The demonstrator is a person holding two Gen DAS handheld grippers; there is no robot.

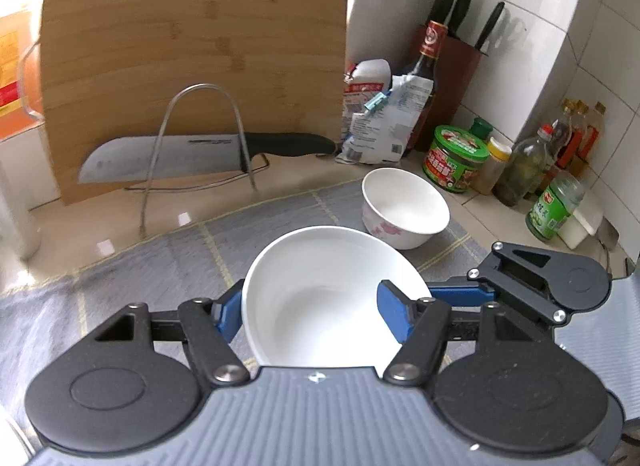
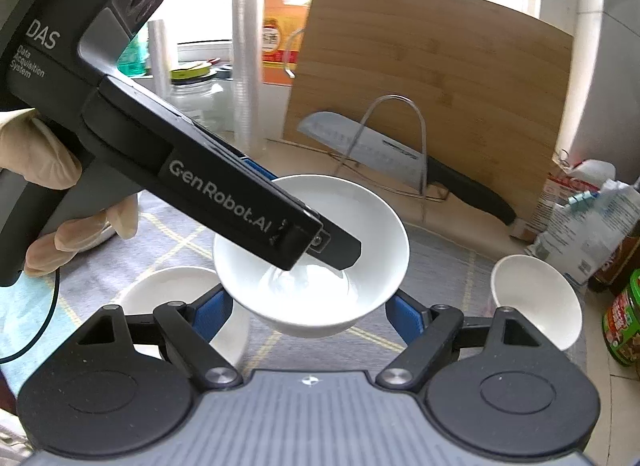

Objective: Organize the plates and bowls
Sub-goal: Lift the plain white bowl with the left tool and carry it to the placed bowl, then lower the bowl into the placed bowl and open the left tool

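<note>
My left gripper (image 1: pixel 312 316) is shut on the rim of a plain white bowl (image 1: pixel 320 298), one blue pad inside and one outside, and holds it above the grey mat (image 1: pixel 160 262). In the right wrist view the same bowl (image 2: pixel 360 221) hangs tilted under the left gripper. My right gripper (image 2: pixel 308 316) is open and empty, its jaws on either side just below that bowl. A white bowl with pink flowers (image 1: pixel 404 205) stands on the mat at the right; it also shows in the right wrist view (image 2: pixel 536 302). Another white bowl (image 2: pixel 160 290) sits on the mat, lower left.
A bamboo cutting board (image 1: pixel 192 57) leans at the back with a knife (image 1: pixel 192 153) on a wire rack (image 1: pixel 200 133). Sauce bottles and jars (image 1: pixel 456 157), bags (image 1: pixel 384 117) and a knife block (image 1: pixel 456 77) crowd the right corner by the tiled wall.
</note>
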